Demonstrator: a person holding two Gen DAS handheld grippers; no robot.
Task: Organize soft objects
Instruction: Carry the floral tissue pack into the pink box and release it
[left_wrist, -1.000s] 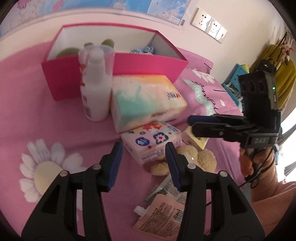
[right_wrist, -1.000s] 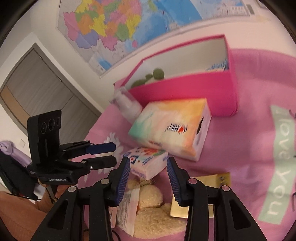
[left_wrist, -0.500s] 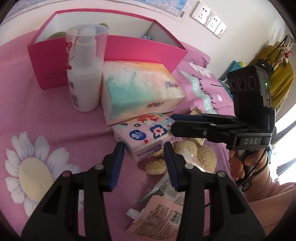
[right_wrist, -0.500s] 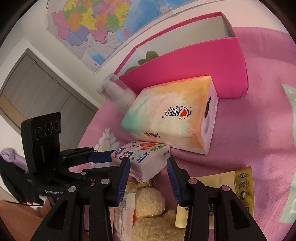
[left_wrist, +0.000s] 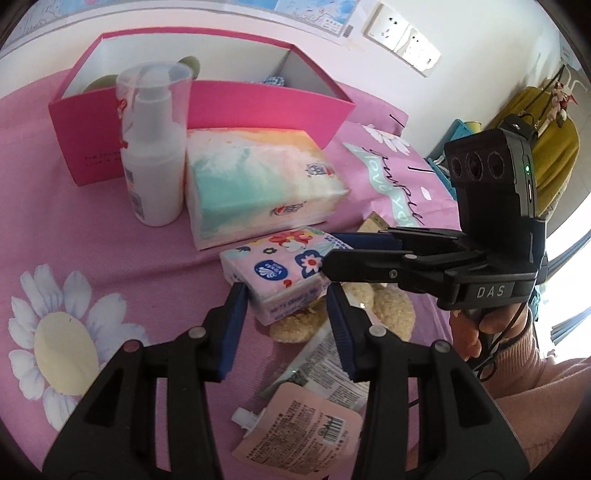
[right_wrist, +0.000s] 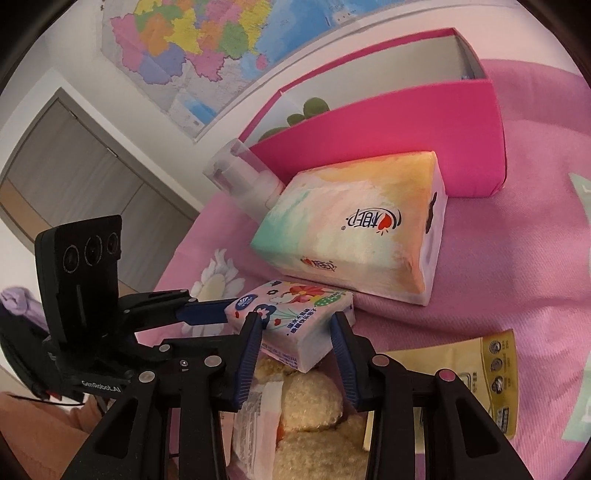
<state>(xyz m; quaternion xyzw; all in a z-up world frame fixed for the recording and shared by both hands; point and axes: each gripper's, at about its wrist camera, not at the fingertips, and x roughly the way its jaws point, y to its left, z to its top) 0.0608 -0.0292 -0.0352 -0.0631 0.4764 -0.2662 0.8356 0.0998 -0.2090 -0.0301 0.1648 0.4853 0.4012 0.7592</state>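
A small floral tissue pack (left_wrist: 280, 273) (right_wrist: 295, 314) lies tilted on a cream plush toy (left_wrist: 388, 306) (right_wrist: 314, 402). My left gripper (left_wrist: 284, 295) (right_wrist: 225, 325) has a pad against each near corner of the pack. From the right comes my right gripper (left_wrist: 328, 251) (right_wrist: 295, 321). Its jaws are closing, the pack's other end fills the gap between them, and both pads touch it. A large pastel tissue pack (left_wrist: 258, 184) (right_wrist: 354, 236) lies just beyond. Behind it stands the open pink box (left_wrist: 207, 99) (right_wrist: 406, 129) with a green soft toy (left_wrist: 188, 64) inside.
A white pump bottle (left_wrist: 155, 155) (right_wrist: 243, 177) stands left of the large pack, against the box. A pink spouted pouch (left_wrist: 295, 432) and a clear sachet (left_wrist: 325, 369) lie near me. A yellow packet (right_wrist: 491, 369) lies right of the plush. A person's hand (left_wrist: 469, 332) holds the right gripper.
Both grippers have come in on the small floral pack. It lay ahead of the fingertips and now sits between both pairs of fingers. The right fingers have narrowed slightly.
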